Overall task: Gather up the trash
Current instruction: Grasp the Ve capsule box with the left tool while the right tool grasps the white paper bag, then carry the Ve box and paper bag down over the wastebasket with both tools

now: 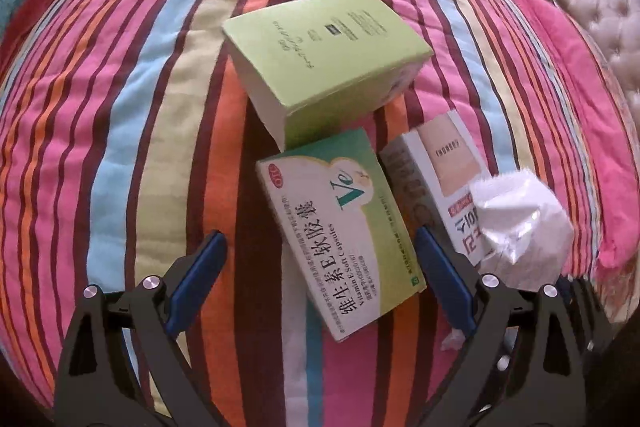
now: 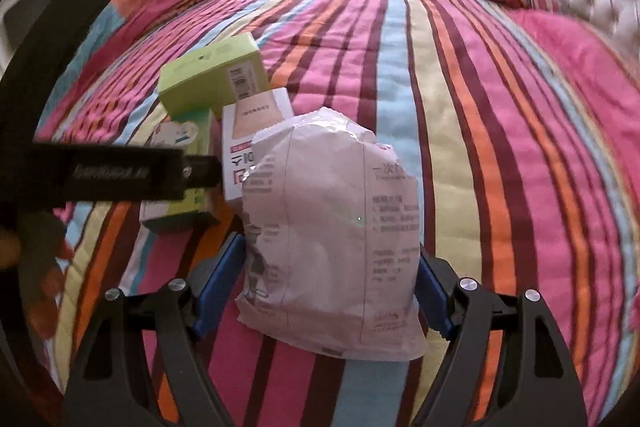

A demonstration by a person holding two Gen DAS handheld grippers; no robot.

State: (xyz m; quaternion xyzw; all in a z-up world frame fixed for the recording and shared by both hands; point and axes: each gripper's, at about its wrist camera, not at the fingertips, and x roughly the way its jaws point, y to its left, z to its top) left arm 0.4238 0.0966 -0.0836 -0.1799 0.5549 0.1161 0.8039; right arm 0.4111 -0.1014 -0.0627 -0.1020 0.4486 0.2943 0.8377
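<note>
Blue-padded and spread wide, the left gripper (image 1: 320, 259) hangs over the striped quilt (image 1: 120, 147) with nothing pressed between its pads; the near end of the vitamin E box (image 1: 340, 231) lies between the two fingers, clear of both. That box is flat and rectangular, white fading to pale green, with a large teal "Ve" and black Chinese lettering on its face. Its long axis runs from the near side of the left wrist view up and slightly leftward, toward the bigger green box (image 1: 324, 63).

The green box is a plain lime carton with fine dark print (too small to read), lying at a slant so its long side runs from upper right to lower left; its near corner overlaps or touches the far end of the vitamin E box, which of the two I cannot tell. Just beside the vitamin E box, on its right, lies a white and beige box (image 1: 444, 187) with red and black characters, its length angled up-left to down-right.

Clamped between the pads of the right gripper (image 2: 332, 287) is a white paper packet (image 2: 332, 227), crumpled and torn along its far edge, printed with grey text and lines. It stands lengthwise along the fingers, pointing away from the camera, above the quilt and just right of the three boxes.
</note>
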